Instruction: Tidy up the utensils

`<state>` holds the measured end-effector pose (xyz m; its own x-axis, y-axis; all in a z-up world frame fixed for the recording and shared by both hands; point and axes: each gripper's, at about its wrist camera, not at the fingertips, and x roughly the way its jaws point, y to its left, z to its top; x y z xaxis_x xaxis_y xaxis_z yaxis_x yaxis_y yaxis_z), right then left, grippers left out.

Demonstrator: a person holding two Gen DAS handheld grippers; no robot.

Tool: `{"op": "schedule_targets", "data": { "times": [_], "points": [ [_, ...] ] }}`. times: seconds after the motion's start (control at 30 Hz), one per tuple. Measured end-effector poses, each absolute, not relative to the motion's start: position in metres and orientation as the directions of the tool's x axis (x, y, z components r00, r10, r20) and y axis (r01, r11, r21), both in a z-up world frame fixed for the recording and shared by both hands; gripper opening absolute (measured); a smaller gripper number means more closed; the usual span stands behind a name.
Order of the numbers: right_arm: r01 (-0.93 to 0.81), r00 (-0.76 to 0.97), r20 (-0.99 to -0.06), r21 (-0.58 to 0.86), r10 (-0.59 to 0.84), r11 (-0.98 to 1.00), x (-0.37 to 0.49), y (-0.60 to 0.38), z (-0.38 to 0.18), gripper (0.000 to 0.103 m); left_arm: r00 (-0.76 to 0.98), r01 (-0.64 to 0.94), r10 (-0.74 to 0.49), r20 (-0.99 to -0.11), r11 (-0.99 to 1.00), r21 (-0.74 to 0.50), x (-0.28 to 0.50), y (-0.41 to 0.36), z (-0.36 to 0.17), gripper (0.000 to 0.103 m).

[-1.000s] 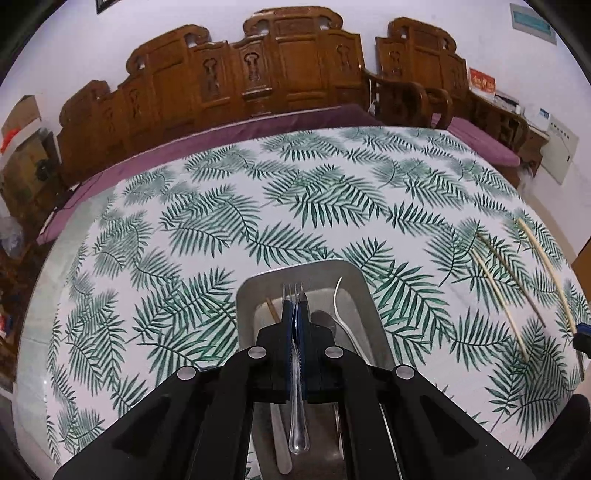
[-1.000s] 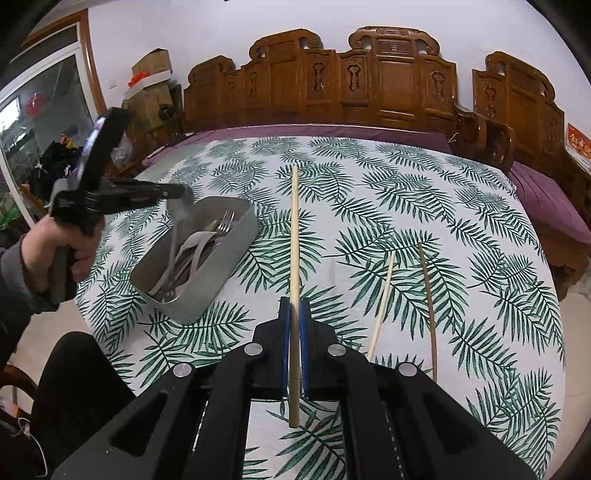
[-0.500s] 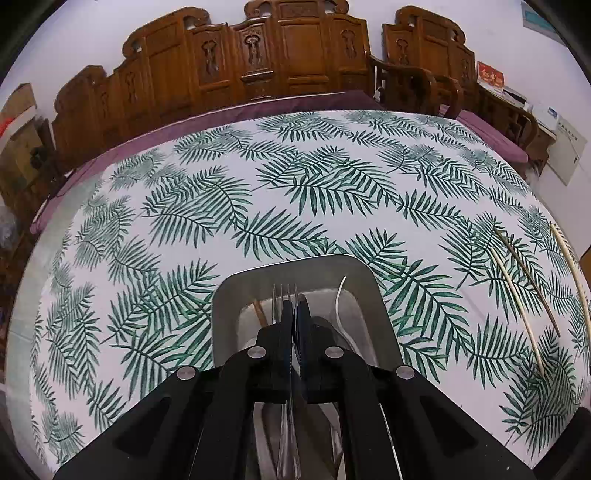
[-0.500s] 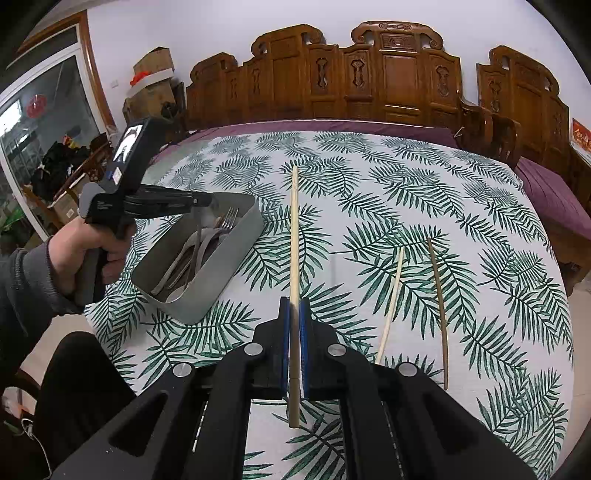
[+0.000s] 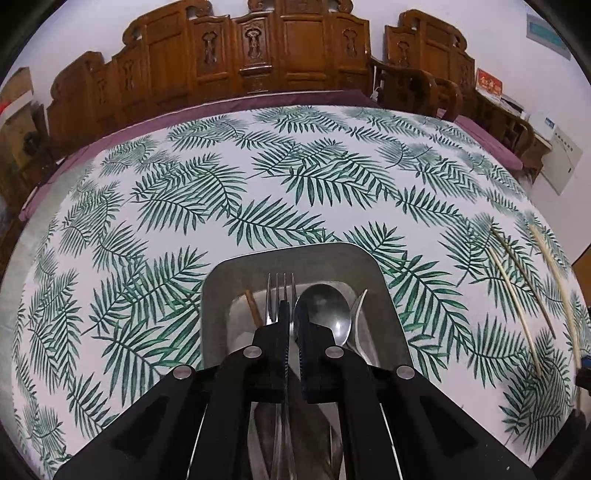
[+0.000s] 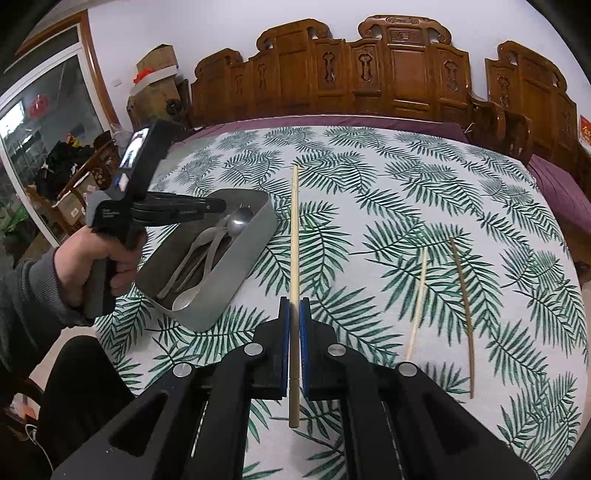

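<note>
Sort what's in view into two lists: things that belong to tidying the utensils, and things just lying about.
Belongs to the job:
- metal tin
- fork in the left tool
- spoon in the tin
- pale chopstick in the right tool
- two loose chopsticks on the tablecloth

Lying about:
- carved wooden bench
- cardboard boxes

Carved wooden bench (image 6: 399, 74) with purple cushion stands behind the leaf-print desk (image 6: 406, 206), against a white wall (image 6: 221, 26); glass door (image 6: 44, 147) left of the bench

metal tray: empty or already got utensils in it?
Not empty. The tray holds a spoon and other cutlery; the left gripper holds a fork over it.
</note>
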<state>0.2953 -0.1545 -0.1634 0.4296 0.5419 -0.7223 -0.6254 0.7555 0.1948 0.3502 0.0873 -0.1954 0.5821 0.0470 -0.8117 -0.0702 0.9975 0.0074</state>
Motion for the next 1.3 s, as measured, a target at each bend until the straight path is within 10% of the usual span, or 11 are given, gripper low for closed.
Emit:
{"op": "schedule_targets", "data": {
  "times": [1.3],
  "points": [
    [-0.628,0.284,-0.779,0.290,0.559,0.722,0.327,0.011,-0.216,0.006,0.610,-0.087,0.050,-0.791,0.996,-0.004,0.249,0.168,-0.175,0.002]
  ]
}}
